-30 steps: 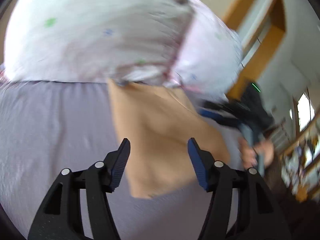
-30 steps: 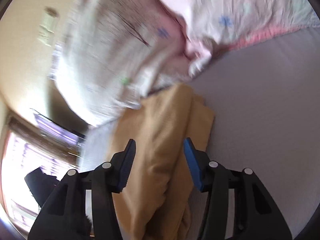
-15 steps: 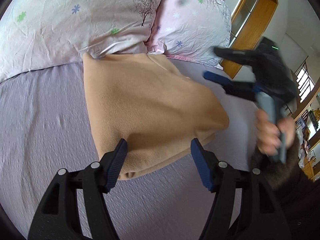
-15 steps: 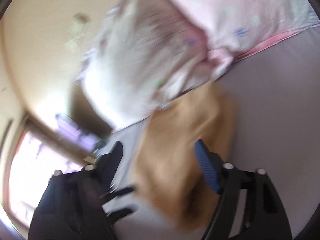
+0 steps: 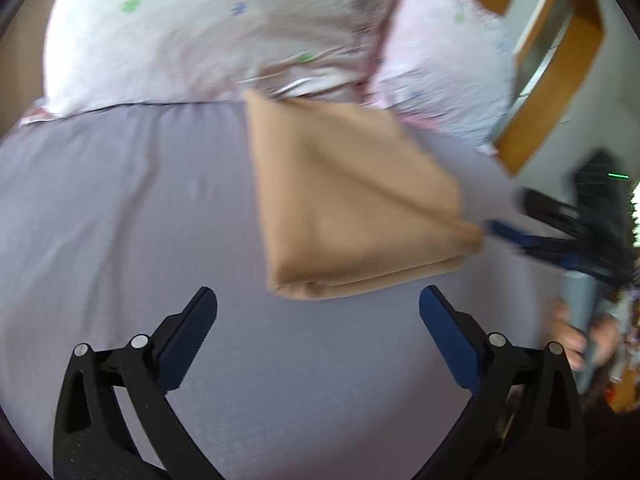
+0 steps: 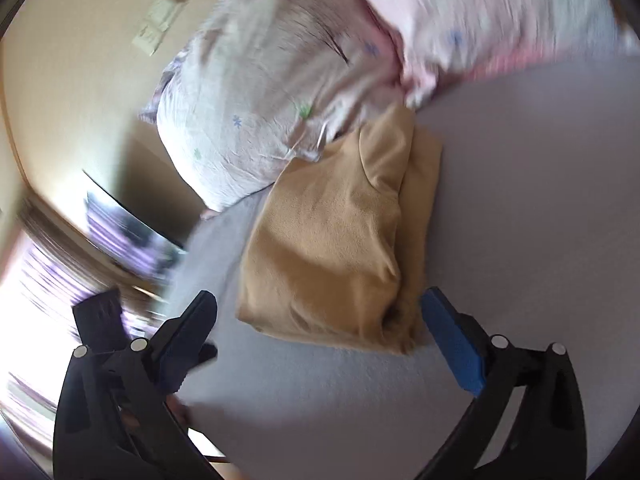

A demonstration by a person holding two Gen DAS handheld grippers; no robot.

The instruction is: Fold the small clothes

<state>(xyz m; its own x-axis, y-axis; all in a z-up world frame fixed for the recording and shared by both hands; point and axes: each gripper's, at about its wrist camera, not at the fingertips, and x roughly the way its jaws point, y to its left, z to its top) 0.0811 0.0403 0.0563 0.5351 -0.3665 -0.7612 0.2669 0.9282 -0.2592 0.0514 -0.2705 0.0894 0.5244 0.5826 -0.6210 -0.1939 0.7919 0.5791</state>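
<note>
A folded tan garment [image 5: 352, 204] lies on the lilac bed sheet [image 5: 120, 216], its far edge against the pillows. In the right wrist view the garment [image 6: 336, 240] shows a folded-in flap on top. My left gripper [image 5: 318, 304] is open and empty, just short of the garment's near edge. My right gripper [image 6: 318, 304] is open and empty, close to the garment's near edge. The right gripper also shows in the left wrist view [image 5: 560, 236], beside the garment's right corner; whether it touches the cloth I cannot tell.
Two flower-print pillows [image 5: 208, 36] [image 5: 444, 64] lie at the bed's head. A wooden door frame [image 5: 560, 60] stands at the right. Bare sheet [image 6: 532, 208] spreads around the garment. A wall switch [image 6: 160, 20] and a bright window [image 6: 36, 300] are at the left.
Both grippers have pulled back from the garment and opened wider. The garment now lies flatter and folded on the sheet, out from between the left jaws.
</note>
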